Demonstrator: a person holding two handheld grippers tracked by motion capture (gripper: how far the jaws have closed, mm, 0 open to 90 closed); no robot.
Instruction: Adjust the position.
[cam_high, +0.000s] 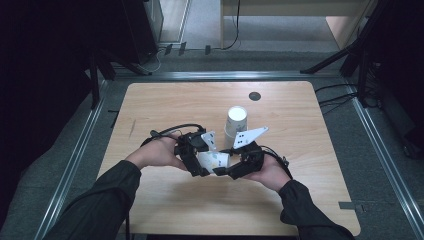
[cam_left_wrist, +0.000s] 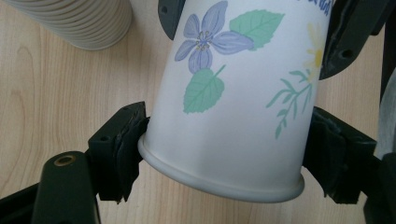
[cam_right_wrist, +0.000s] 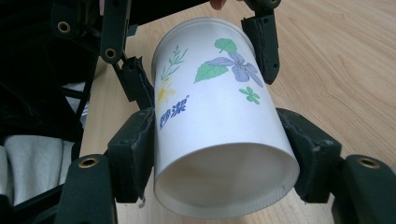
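A white paper cup printed with flowers and leaves lies level above the table, held between my two grippers. My left gripper is shut on it near the rolled rim, with one pad against each side of the cup. My right gripper is shut on the base end, its pads pressing both sides of the cup. The recessed bottom faces the right gripper view. In each gripper view the other gripper's jaws clasp the cup's far end.
A stack of upturned paper cups stands just behind the grippers, and its ribbed rims are close to the held cup. The wooden table has a small dark round insert near its far edge.
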